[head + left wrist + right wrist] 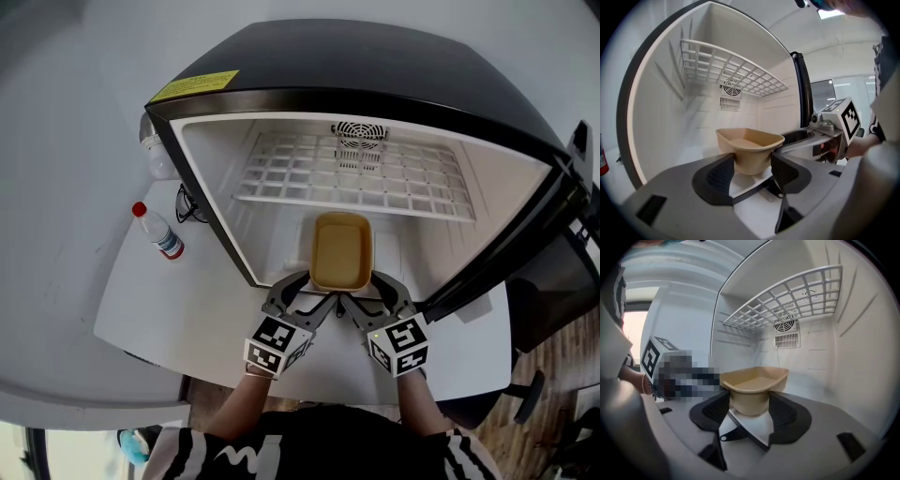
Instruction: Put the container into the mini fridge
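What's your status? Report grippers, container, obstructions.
Both shut: left gripper and right gripper on the container, near end. It sits upright inside the fridge, under the shelf. Nothing in the way.

My container (341, 251), a tan, empty rectangular tub, is upright and level just inside the open front of the black, white-lined mini fridge (375, 66), low beneath its wire shelf (356, 173). My left hand-held gripper (314, 287) and right hand-held gripper (364, 287) pinch its near end.

On your white table (150, 309), a red-capped bottle (159, 232) lies near the left edge, with a black cord (188, 205) farther in.
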Demonstrator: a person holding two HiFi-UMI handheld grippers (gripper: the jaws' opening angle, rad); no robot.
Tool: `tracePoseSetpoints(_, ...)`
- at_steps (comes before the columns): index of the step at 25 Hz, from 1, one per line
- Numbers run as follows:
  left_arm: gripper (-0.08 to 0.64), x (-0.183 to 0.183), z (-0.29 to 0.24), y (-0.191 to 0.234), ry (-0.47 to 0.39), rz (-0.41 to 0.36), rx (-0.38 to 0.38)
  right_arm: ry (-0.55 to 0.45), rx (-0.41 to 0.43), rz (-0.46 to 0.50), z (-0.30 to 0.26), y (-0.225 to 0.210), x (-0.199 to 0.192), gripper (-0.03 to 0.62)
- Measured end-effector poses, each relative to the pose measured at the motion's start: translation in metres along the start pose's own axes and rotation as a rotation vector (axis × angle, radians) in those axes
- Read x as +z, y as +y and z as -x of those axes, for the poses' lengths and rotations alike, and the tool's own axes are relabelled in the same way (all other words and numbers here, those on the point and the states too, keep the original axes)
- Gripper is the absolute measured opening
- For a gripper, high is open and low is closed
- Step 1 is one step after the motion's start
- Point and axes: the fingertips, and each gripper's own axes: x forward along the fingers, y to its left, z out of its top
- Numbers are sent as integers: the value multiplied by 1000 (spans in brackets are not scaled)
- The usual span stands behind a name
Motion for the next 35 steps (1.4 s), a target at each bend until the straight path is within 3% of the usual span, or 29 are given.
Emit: tracePoseSetpoints(35,250,-19,-10,3,77,17,17,56,10,-39,-8,-5,-20,268)
